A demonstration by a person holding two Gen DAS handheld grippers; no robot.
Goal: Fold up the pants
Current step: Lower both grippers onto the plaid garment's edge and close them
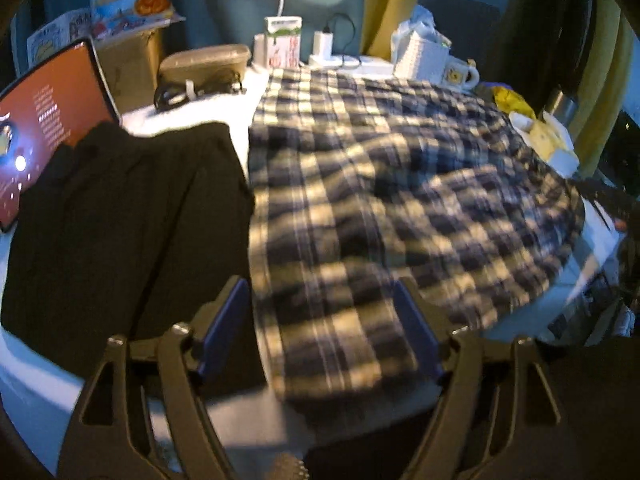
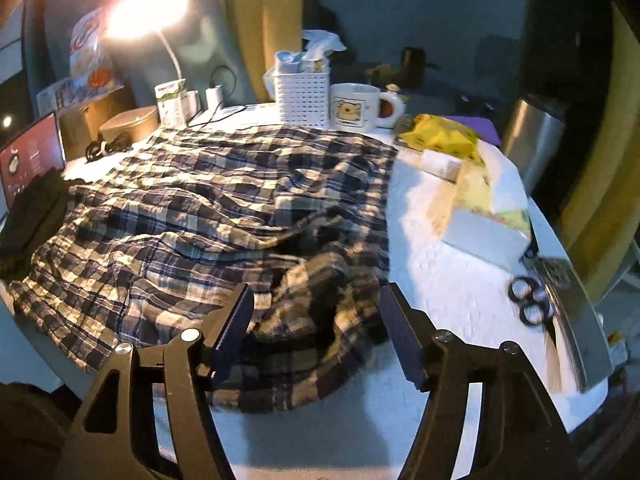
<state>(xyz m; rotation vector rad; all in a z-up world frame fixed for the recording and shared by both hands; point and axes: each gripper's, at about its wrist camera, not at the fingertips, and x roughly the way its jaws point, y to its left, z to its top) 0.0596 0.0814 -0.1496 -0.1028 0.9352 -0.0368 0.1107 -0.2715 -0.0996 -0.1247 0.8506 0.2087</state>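
Two grippers show, one per view, and both stand released with nothing pinched. In the left wrist view the left gripper [image 1: 322, 312] fills the bottom of the frame, its jaws spread wide; the near, narrow end of the one pair of plaid pants [image 1: 360, 200] lies on the table below and between them, apart from the pads. In the right wrist view the right gripper [image 2: 316, 316] is likewise spread at the bottom, with a rumpled bunch of the pants [image 2: 208, 208] lying between its jaws, free of the pads as far as the blur allows. The pants spread from lower centre up to the middle of both frames over the white table [image 2: 440, 280]. One dark garment [image 1: 120, 220] lies beside the pants at left. One pair of scissors [image 2: 530, 300] sits at right. Farther back stand one tablet [image 1: 48, 128], one white basket [image 2: 302, 96], one mug [image 2: 356, 108] and one lit lamp [image 2: 148, 12].
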